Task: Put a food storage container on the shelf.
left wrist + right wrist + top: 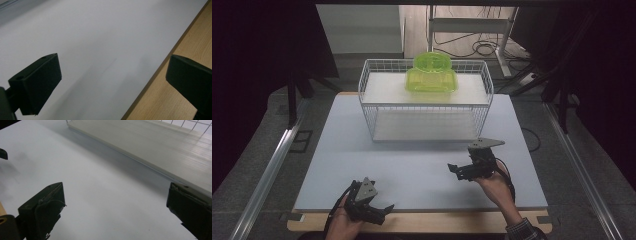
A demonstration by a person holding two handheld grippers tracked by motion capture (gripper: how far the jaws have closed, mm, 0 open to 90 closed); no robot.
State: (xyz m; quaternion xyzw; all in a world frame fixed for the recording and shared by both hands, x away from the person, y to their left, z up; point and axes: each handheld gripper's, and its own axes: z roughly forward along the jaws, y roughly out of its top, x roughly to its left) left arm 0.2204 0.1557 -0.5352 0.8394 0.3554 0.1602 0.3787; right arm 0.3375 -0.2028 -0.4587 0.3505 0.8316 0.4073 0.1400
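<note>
High view: 2 hands enter from the bottom edge, each holding a claw above the tabletop (412, 170). The left hand (341, 222) sits at the near edge, its left claw (382, 210) pointing toward the right along the pale grey mat (362, 150). The right hand (497, 187) is raised farther forward, its right claw (454, 170) pointing left, just in front of the white wire basket (367, 90). A translucent green container (432, 75) rests on the white board across the basket's top, well apart from both claws.

Left gripper view: the left claw (113, 82) is released, jaws spread wide over the mat's edge and the bare wooden border (175, 100).

Right gripper view: the right claw (116, 207) is released, jaws wide apart and empty, with the basket's lower board (150, 147) beyond.
</note>
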